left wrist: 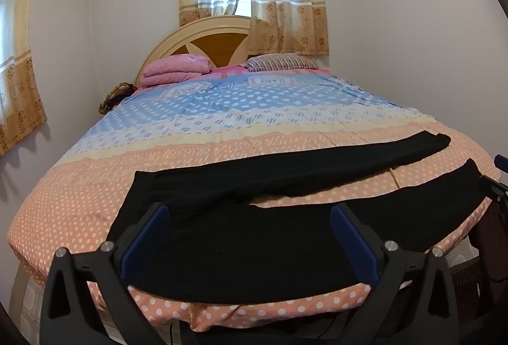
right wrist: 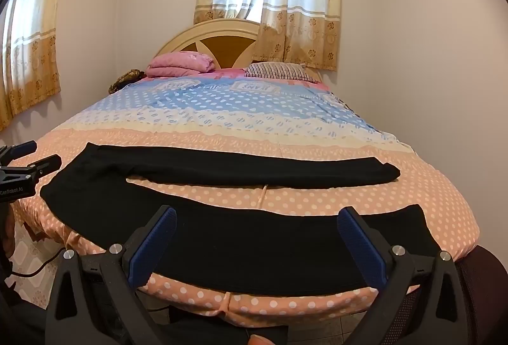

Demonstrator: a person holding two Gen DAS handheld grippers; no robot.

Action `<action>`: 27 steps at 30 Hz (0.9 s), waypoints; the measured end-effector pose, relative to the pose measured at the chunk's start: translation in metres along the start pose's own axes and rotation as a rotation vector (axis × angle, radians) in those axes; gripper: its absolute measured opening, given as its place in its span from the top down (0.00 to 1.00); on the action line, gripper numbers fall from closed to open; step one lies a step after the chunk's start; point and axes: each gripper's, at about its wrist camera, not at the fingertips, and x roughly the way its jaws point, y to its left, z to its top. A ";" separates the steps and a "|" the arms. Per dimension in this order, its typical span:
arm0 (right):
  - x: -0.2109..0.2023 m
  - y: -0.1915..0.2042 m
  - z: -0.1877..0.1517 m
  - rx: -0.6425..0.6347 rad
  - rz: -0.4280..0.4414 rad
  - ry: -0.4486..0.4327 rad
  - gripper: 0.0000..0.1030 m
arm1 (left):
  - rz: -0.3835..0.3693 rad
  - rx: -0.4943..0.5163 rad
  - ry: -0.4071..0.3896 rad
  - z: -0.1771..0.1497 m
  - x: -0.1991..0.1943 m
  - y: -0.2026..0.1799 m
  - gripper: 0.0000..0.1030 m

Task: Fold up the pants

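Observation:
Black pants (left wrist: 254,253) lie spread flat across the foot of the bed (left wrist: 79,192), waist at the left, the two legs splayed apart to the right. In the right wrist view the pants (right wrist: 254,246) show the near leg along the front edge and the far leg (right wrist: 270,168) behind it. My left gripper (left wrist: 249,214) is open and empty, hovering over the waist end. My right gripper (right wrist: 255,216) is open and empty over the near leg. The left gripper also shows at the left edge of the right wrist view (right wrist: 35,154).
The bed has a peach, white and blue dotted cover (right wrist: 317,122). A folded pink blanket (left wrist: 176,70) and a striped pillow (left wrist: 276,62) lie by the headboard (left wrist: 209,37). Curtained windows are behind and at left. A dark mesh chair (right wrist: 476,287) stands at the right front.

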 end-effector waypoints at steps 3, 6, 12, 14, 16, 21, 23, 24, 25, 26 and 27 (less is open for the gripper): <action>0.000 0.001 0.000 -0.002 -0.001 0.000 0.01 | -0.002 0.000 0.001 0.000 0.000 0.001 0.00; 0.001 0.001 0.000 -0.001 -0.001 0.003 0.01 | -0.003 -0.002 0.003 0.000 0.000 0.001 0.00; 0.002 0.002 -0.001 -0.004 0.000 0.005 0.01 | 0.001 0.004 0.000 -0.001 0.000 0.001 0.00; 0.002 0.002 -0.001 -0.003 -0.001 0.006 0.01 | 0.002 0.004 0.001 -0.003 0.001 0.002 0.00; 0.002 0.002 -0.001 -0.004 0.000 0.007 0.01 | 0.004 0.008 0.001 -0.003 0.001 0.002 0.00; 0.003 0.001 -0.002 -0.002 -0.001 0.011 0.01 | 0.007 0.011 0.003 -0.005 0.000 0.001 0.00; 0.004 0.001 -0.003 -0.002 -0.002 0.012 0.01 | 0.007 0.012 0.005 -0.006 0.001 0.002 0.00; 0.004 0.001 -0.003 -0.003 -0.002 0.013 0.01 | 0.006 0.011 0.006 -0.006 0.002 0.002 0.00; 0.004 0.000 -0.003 -0.003 -0.002 0.014 0.01 | 0.006 0.009 0.007 -0.005 0.005 0.002 0.00; 0.005 0.000 -0.003 -0.003 -0.002 0.016 0.01 | 0.006 0.011 0.008 -0.006 0.006 0.002 0.00; 0.005 -0.001 -0.004 -0.003 -0.002 0.017 0.01 | 0.006 0.010 0.009 -0.006 0.006 0.002 0.00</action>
